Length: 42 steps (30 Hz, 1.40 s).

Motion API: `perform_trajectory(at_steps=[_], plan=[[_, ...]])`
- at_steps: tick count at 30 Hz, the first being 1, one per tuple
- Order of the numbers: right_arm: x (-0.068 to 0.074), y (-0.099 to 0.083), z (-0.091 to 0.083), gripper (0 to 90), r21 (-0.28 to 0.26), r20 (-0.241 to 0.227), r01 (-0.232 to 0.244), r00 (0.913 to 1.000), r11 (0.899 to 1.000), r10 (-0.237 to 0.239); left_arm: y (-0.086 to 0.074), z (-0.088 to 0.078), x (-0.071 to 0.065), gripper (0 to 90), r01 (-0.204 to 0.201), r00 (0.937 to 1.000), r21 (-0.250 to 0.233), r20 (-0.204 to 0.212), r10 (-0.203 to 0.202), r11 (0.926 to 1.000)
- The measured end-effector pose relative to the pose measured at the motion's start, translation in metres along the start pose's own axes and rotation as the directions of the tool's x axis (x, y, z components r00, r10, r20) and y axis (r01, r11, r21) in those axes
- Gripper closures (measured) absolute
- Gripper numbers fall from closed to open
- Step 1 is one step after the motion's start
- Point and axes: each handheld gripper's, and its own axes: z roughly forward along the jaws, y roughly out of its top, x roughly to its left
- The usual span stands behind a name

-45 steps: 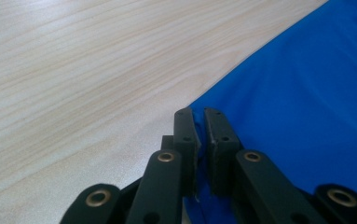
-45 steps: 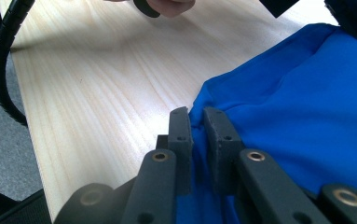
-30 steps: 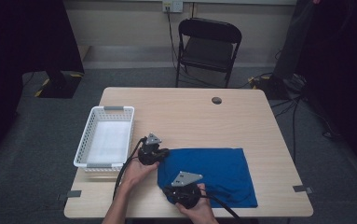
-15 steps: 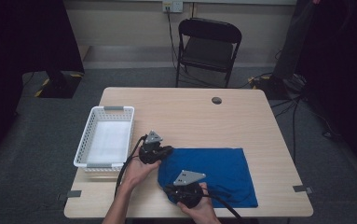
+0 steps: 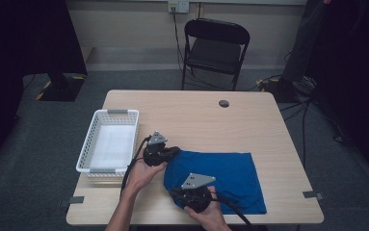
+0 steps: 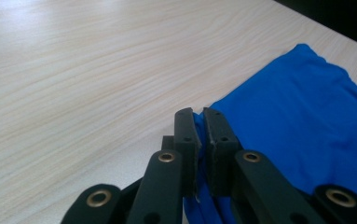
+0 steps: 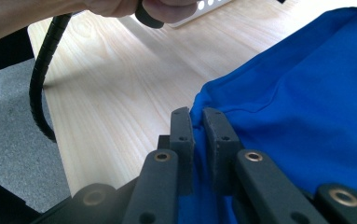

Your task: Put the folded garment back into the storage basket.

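On the near right part of the tabletop (image 5: 249, 125) lies the blue cloth (image 5: 230, 175), flat. Your left gripper (image 6: 198, 112) has its jaws clenched on the cloth's far left corner, and your right gripper (image 7: 197, 111) grasps the near left corner. I judge both grips are done; the folding or lifting is not yet done.

A plain bright blue cloth (image 5: 220, 175) is seen on a pale wood-grain table (image 5: 191, 115). A white slotted basket (image 5: 109, 140) is seen, and black grippers: left (image 6: 198, 116), right (image 7: 195, 116).
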Motion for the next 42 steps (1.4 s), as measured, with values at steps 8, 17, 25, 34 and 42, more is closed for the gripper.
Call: perform_trajectory(at_steps=[8, 17, 25, 34, 42], plan=[[0.001, 0.003, -0.005, 82.7, -0.013, -0.005, 0.002, 1.0, 1.0, -0.002, 0.006, -0.004, -0.002, 85.2, 0.002, 1.0, -0.014, 0.01, -0.002, 0.9999], [0.001, 0.007, -0.01, 82.8, -0.031, -0.005, -0.001, 1.0, 1.0, 0.001, 0.013, -0.008, -0.003, 85.2, 0.0, 0.9999, -0.028, 0.013, 0.001, 0.9996], [0.001, 0.011, -0.013, 82.7, -0.045, -0.01, 0.001, 1.0, 0.999, -0.002, 0.015, -0.012, -0.002, 85.1, 0.006, 0.9999, -0.038, 0.015, -0.006, 0.9993], [0.004, 0.018, -0.014, 82.7, -0.072, -0.022, -0.01, 0.9997, 0.997, 0.008, 0.027, -0.017, -0.005, 85.2, -0.005, 1.0, -0.047, 0.008, 0.006, 0.9989], [0.002, 0.024, -0.02, 82.8, -0.093, -0.022, -0.011, 0.9997, 0.996, 0.009, 0.035, -0.022, -0.004, 85.2, -0.011, 0.9999, -0.055, -0.001, 0.011, 0.9984]])
